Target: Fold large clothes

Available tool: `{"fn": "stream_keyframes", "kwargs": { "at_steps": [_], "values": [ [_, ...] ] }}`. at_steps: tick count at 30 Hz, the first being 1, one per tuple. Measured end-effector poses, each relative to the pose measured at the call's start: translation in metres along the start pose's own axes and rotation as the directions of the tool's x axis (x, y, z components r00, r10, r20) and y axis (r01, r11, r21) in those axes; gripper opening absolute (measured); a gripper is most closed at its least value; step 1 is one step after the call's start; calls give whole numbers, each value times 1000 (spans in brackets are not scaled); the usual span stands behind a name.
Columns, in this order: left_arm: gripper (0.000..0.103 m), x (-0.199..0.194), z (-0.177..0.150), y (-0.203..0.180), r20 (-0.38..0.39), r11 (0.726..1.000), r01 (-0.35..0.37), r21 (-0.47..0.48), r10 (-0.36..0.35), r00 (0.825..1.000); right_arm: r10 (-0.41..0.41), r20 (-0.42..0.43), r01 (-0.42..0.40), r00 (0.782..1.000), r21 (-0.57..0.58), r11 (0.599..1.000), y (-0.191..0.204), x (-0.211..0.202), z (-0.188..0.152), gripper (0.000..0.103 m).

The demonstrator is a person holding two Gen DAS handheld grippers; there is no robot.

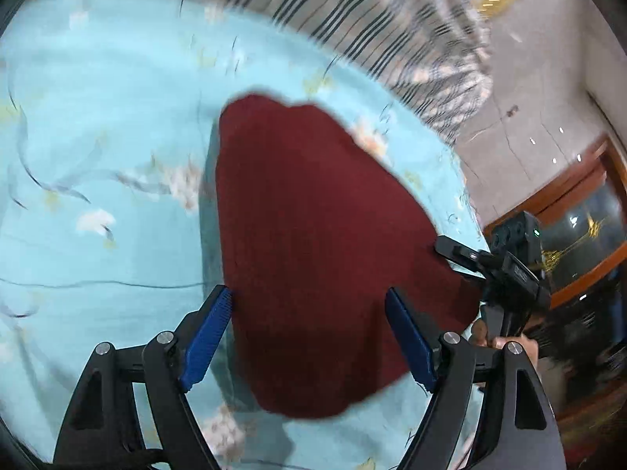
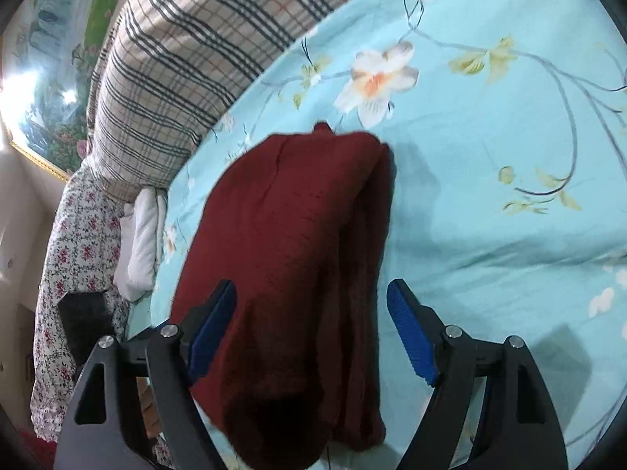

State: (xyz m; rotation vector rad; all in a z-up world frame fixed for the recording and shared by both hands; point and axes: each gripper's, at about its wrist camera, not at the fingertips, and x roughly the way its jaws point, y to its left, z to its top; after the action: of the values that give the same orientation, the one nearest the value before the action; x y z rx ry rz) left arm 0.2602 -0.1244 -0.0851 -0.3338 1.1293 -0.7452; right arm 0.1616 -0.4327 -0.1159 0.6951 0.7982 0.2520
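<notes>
From the left wrist, the left gripper [image 1: 307, 333] hangs spread over the red sweater [image 1: 313, 243], holding nothing; the sweater lies on the blue bedsheet [image 1: 98, 117] — its folding looks nearly finished.

From the right wrist, the right gripper [image 2: 311, 329] is spread too. The sweater runs lengthwise away from the fingers, toward the plaid pillow [image 2: 176, 78] — probably only tidying remains.

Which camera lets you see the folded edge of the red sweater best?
The right wrist view. There the red sweater is sharp, and its stacked folded layers show along the right side. The left wrist view shows the red sweater only as a blurry flat patch.
</notes>
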Motion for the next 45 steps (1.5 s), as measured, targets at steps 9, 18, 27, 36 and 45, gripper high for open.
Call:
{"fn": "stream_keyframes", "kwargs": {
  "at_steps": [9, 18, 27, 36, 45],
  "values": [
    [84, 65, 24, 8, -120, 993, 113, -22, -115, 986, 2, -67, -5, 998, -38, 999, 1, 36, 14, 79],
    [56, 47, 20, -6, -64, 996, 86, 19, -85, 994, 74, -51, -74, 996, 4, 997, 19, 34, 1, 36],
    [55, -78, -26, 9, 62, 997, 6, 77, -11, 998, 233, -87, -240, 969, -85, 967, 103, 49, -55, 35],
    [59, -115, -90, 82, 69, 991, -86, -99, 93, 993, 208, -262, -251, 942, -145, 957, 149, 128, -110, 36],
    [68, -118, -94, 86, 79, 992, -72, -102, 80, 994, 157, -266, -203, 951, -157, 966, 148, 124, -109, 49]
  ]
}}
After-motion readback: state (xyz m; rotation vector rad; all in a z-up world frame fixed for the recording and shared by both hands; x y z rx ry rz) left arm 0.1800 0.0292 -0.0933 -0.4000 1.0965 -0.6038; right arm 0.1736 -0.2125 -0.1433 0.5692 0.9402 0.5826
